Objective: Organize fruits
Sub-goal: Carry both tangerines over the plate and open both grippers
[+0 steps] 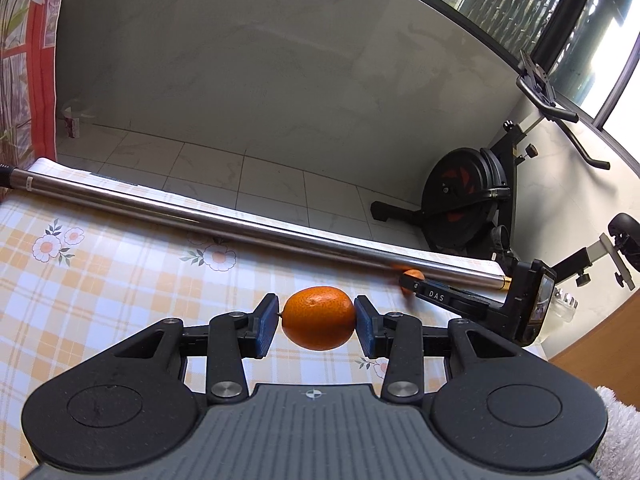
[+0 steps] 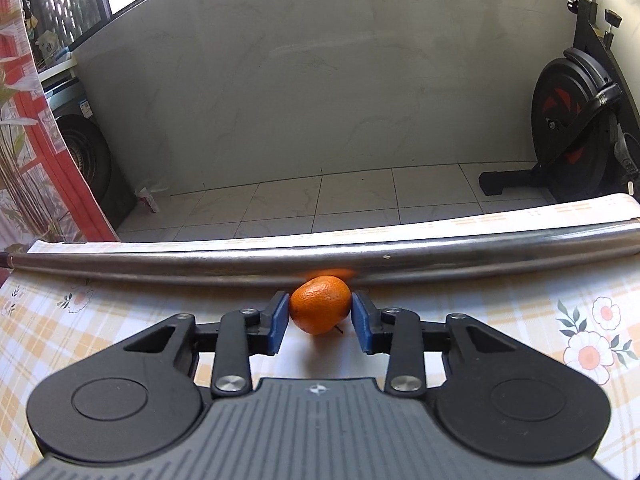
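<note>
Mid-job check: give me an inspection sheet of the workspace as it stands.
Surface: table under an orange plaid floral cloth.
Job's things: one orange held clear of the cloth; a second orange on the cloth against the metal pole.
Clutter: the pole lying along the far table edge.
Grippers: left gripper shut on its orange; right gripper has blue pads at both sides of the second orange, appearing to press it.
Cables: nothing seen.
Surroundings: tiled floor, grey wall, exercise bike, windows, red curtain.

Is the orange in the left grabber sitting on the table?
No, the orange hangs clear above the tablecloth, pinched between the left gripper pads.
</note>
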### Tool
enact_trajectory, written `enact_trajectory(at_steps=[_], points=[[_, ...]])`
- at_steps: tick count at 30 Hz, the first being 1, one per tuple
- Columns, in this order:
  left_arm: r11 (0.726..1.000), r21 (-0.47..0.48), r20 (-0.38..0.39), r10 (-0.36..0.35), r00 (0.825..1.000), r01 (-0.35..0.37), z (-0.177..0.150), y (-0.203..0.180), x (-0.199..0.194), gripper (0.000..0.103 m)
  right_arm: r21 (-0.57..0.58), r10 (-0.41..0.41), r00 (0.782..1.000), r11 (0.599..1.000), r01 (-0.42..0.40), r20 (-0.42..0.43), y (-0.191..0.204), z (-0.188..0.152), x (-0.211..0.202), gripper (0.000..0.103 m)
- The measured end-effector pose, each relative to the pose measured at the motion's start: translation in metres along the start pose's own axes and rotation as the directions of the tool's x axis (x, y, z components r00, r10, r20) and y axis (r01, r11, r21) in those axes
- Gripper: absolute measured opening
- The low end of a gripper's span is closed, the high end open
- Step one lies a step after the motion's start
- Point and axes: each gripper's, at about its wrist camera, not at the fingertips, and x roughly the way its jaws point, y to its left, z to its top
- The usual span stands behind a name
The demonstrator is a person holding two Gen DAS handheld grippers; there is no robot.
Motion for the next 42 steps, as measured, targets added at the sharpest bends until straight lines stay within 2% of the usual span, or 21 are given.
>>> enact_trajectory(at_steps=[5, 13, 18, 22, 26, 29, 35, 42], points=[[1.0, 0.02, 0.019, 0.002, 1.0, -0.002, -0.001, 0.0, -0.017, 0.043, -0.025, 0.023, 0.999, 0.999, -0.022, 0.024, 0.014, -0.003, -0.03, 0.037], [0.998, 0.052, 0.081, -0.026, 0.996, 0.022, -0.001, -0.017, -0.073, 0.043, -0.045, 0.079, 0.992, 0.996, -0.075, 0.094, 0.045, -0.007, -0.114, 0.037], [0.994, 0.093, 0.096, -0.06, 0.994, 0.051, -0.003, -0.022, -0.116, 0.043, -0.019, 0.133, 0.98, 0.991, -0.131, 0.149, 0.064, -0.015, -0.167, 0.037], [0.988, 0.15, 0.123, -0.055, 0.991, 0.037, -0.009, -0.024, -0.144, 0.043, -0.026, 0.178, 0.968, 0.984, -0.176, 0.177, 0.08, -0.025, -0.199, 0.037], [0.983, 0.181, 0.116, -0.046, 0.992, 0.025, -0.014, -0.02, -0.16, 0.043, -0.048, 0.201, 0.962, 0.98, -0.195, 0.184, 0.097, -0.038, -0.223, 0.037], [0.976, 0.216, 0.115, -0.032, 0.993, 0.006, -0.018, -0.019, -0.166, 0.043, -0.069, 0.218, 0.96, 0.975, -0.209, 0.176, 0.107, -0.053, -0.237, 0.037], [0.975, 0.224, 0.064, -0.019, 0.998, 0.004, -0.029, -0.015, -0.15, 0.044, -0.177, 0.189, 0.971, 0.971, -0.163, 0.144, 0.126, -0.089, -0.248, 0.037], [0.967, 0.254, 0.012, 0.003, 1.0, -0.006, -0.053, -0.017, -0.123, 0.043, -0.179, 0.16, 0.981, 0.974, -0.139, 0.111, 0.128, -0.123, -0.249, 0.037]])
